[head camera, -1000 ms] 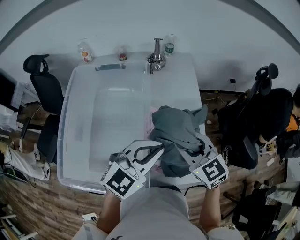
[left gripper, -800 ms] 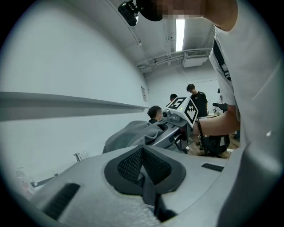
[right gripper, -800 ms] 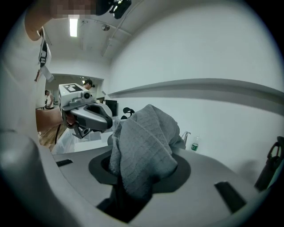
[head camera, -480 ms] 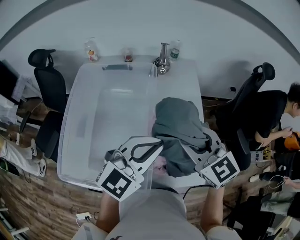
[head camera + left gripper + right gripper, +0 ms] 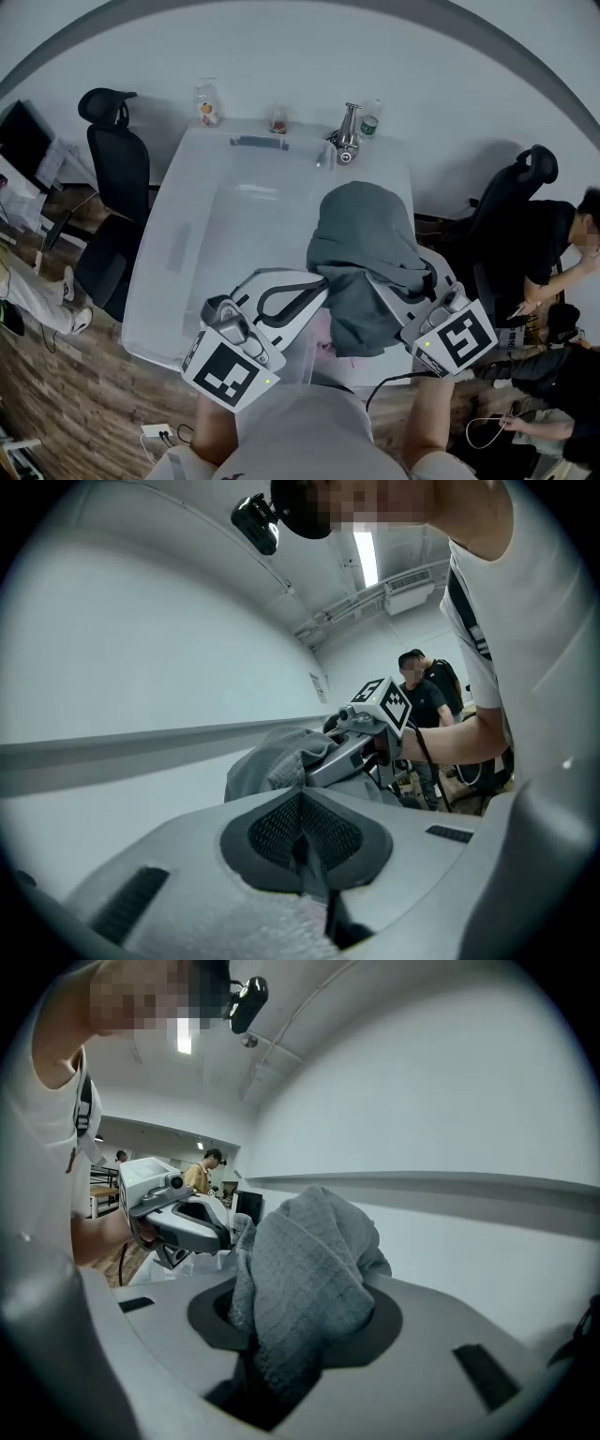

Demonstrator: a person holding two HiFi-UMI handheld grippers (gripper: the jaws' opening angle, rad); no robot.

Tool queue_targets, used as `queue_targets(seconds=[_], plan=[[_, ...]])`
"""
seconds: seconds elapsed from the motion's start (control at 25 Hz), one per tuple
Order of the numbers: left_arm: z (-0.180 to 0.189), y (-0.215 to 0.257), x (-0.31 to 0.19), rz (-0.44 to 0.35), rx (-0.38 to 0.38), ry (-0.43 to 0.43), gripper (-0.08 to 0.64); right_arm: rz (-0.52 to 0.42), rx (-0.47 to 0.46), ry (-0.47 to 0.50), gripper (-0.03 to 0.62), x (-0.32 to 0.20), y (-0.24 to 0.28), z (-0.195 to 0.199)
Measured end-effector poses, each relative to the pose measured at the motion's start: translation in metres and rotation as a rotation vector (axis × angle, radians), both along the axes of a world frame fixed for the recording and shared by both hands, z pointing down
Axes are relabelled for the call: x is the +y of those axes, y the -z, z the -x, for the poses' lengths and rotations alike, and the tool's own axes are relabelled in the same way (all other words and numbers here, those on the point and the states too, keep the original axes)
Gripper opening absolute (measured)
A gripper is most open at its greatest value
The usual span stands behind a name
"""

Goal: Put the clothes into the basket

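As we lift with both tools, the head view shows the grey garment (image 5: 366, 248) higher than 1 second ago, held up just right of the clear basket (image 5: 173, 258). In the left gripper view, we see the left gripper (image 5: 302, 841) with its jaws together. In the right gripper view, the right gripper (image 5: 286, 1335) is clamped on the garment.

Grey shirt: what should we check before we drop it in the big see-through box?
1. Right gripper clamped on the grey shirt: ok.
2. Left gripper pinching the shirt too: cannot tell; its jaws are together, but no cloth shows clearly between them.
3. Shirt above the box: not ok; it hangs to the right of the box's right wall.
4. Room in the box: ok; it looks empty.
5. No clothes left behind: not ok; a pink cloth lies under the shirt.
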State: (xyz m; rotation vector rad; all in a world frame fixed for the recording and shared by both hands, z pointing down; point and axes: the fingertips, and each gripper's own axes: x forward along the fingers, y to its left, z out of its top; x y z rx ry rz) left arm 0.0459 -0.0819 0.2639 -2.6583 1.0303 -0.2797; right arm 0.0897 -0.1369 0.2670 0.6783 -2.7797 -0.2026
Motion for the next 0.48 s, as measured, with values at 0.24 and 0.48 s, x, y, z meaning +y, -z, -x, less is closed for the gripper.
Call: queue_targets(seconds=[0.24, 0.48], plan=[[0.015, 0.020, 0.016, -0.045, -0.003, 0.040, 0.005, -0.052, -0.001, 0.045, 0.156, 0.013, 0.030, 0.021], [0.037, 0.032, 0.008, -0.091, -0.017, 0.079, 0.005, -0.073, 0.004, 0.087, 0.156, 0.004, 0.041, 0.048]])
